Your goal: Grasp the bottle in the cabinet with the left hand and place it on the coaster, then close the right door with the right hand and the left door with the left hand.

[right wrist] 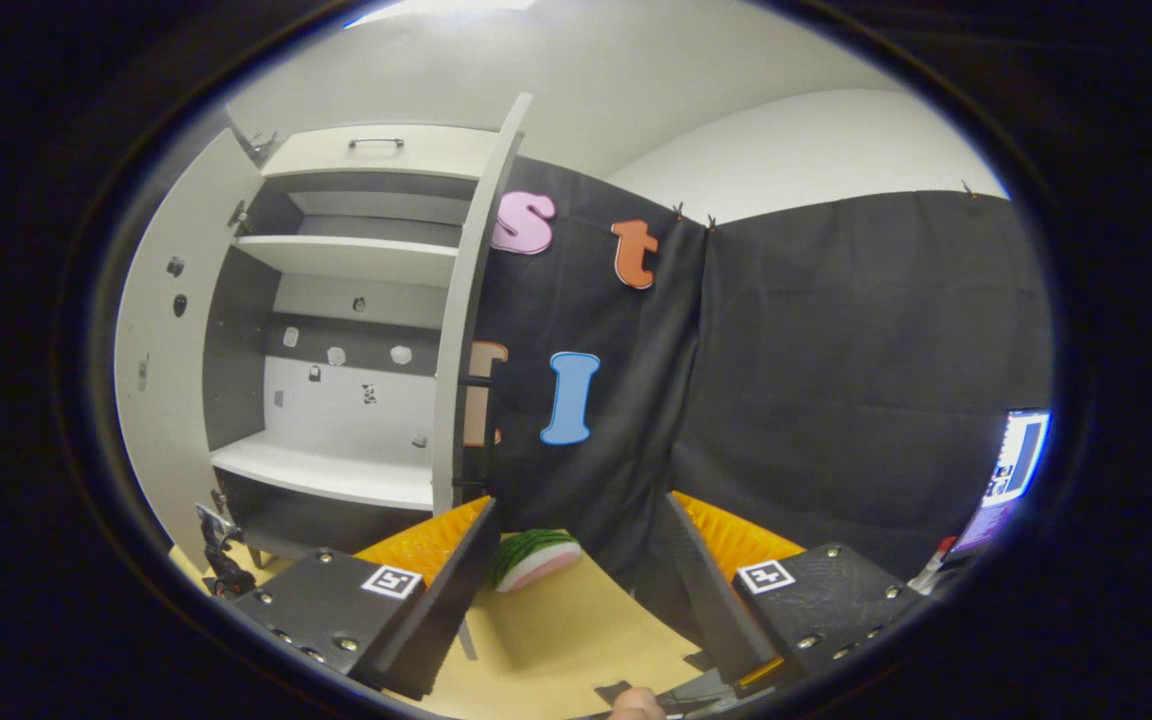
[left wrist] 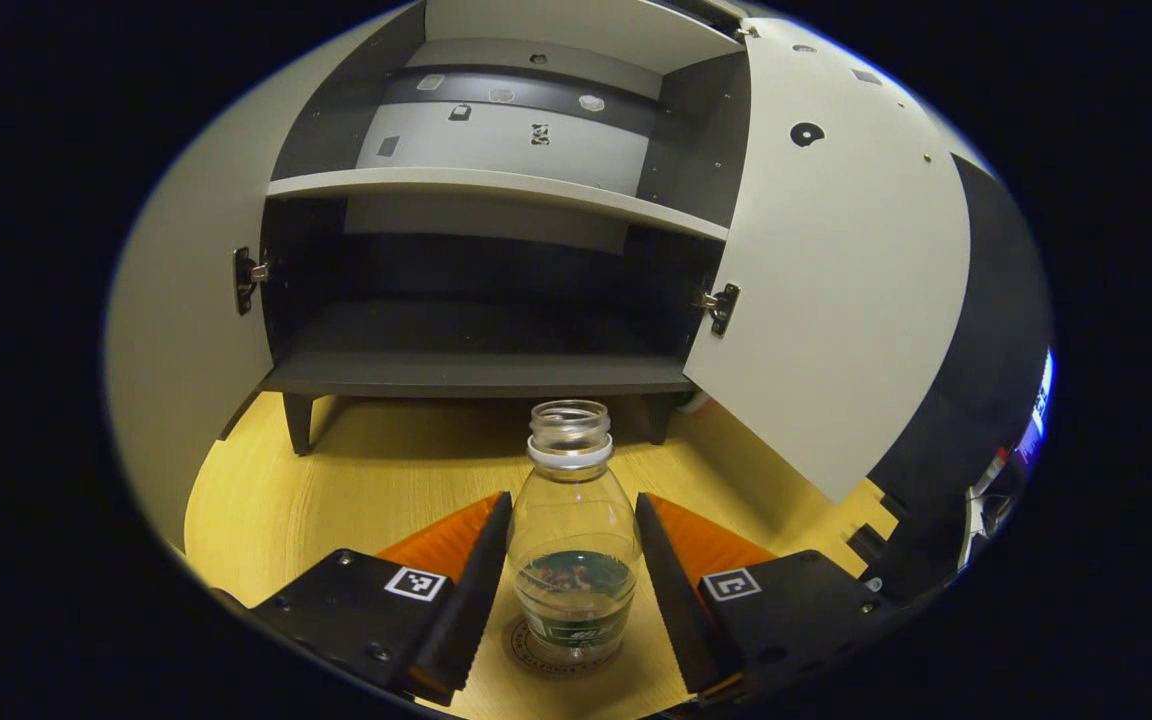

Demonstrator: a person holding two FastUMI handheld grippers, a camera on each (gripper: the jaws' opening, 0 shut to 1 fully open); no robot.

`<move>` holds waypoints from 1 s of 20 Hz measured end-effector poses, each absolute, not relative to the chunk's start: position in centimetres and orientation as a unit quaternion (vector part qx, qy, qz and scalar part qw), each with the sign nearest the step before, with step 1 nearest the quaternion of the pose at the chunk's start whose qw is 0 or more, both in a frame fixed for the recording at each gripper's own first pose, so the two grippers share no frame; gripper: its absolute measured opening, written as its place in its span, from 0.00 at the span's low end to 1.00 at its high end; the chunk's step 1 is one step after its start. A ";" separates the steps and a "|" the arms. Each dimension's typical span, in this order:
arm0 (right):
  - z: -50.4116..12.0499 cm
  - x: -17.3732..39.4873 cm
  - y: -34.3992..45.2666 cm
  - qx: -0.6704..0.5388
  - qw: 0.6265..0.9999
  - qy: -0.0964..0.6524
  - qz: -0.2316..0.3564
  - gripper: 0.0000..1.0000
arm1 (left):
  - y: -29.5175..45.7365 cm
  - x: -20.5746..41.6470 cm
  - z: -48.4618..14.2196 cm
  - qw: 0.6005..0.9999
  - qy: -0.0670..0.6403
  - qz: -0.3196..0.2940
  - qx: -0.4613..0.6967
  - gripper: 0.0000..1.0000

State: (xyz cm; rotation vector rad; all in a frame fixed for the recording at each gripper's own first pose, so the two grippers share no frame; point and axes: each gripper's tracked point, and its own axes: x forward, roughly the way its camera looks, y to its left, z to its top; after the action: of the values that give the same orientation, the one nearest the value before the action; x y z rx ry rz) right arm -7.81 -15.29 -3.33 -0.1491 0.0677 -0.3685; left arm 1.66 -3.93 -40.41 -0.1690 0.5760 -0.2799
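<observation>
The see-through plastic bottle [left wrist: 572,545] looks smooth and shiny, with a white plastic ring round its neck and a glossy green paper label low down. It stands on a round brown coaster [left wrist: 536,655] that looks dull, like cork or card. The yellow wooden table [left wrist: 376,480] is smooth, with faint grain lines. The grey and white cabinet [left wrist: 476,190] is made of flat, matt board, and its white doors [left wrist: 836,280] are smooth and plain. Small shiny metal hinges [left wrist: 721,305] sit at the door edges. The black wall [right wrist: 836,380] is soft, wrinkled cloth. The watermelon-slice toy [right wrist: 534,556] looks soft and matt.
</observation>
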 end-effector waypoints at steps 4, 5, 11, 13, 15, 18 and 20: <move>-3.9 -7.3 -14.7 -0.073 0.982 0.036 -0.172 0.99 | -3.6 0.2 -40.1 0.944 0.288 -0.140 -0.079 0.78; -4.1 -7.2 -14.6 -0.072 0.982 0.037 -0.171 0.99 | -3.6 -0.2 -40.0 0.944 0.289 -0.142 -0.077 0.78; -5.2 -6.9 -14.4 -0.062 0.984 0.045 -0.163 0.99 | -4.0 -1.9 -39.8 0.942 0.294 -0.152 -0.055 0.78; -5.3 -6.8 -14.5 -0.062 0.984 0.046 -0.161 0.99 | -4.2 -2.1 -39.8 0.942 0.294 -0.152 -0.049 0.78; -5.4 -6.7 -14.4 -0.061 0.984 0.047 -0.160 0.99 | -4.3 -2.3 -39.8 0.941 0.298 -0.153 -0.045 0.81; -5.5 -6.6 -14.5 -0.059 0.984 0.047 -0.158 0.99 | -4.3 -2.7 -40.3 0.937 0.314 -0.150 -0.030 0.82; -5.6 -6.5 -14.5 -0.058 0.985 0.047 -0.157 0.99 | -4.4 -2.7 -40.0 0.938 0.310 -0.152 -0.023 0.86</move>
State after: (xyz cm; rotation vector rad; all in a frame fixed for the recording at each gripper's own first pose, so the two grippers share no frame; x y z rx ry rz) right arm -6.50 -14.48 -5.57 -0.1162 0.0942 -0.3165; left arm -2.67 -4.39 -40.05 -0.0471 0.6339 -0.3094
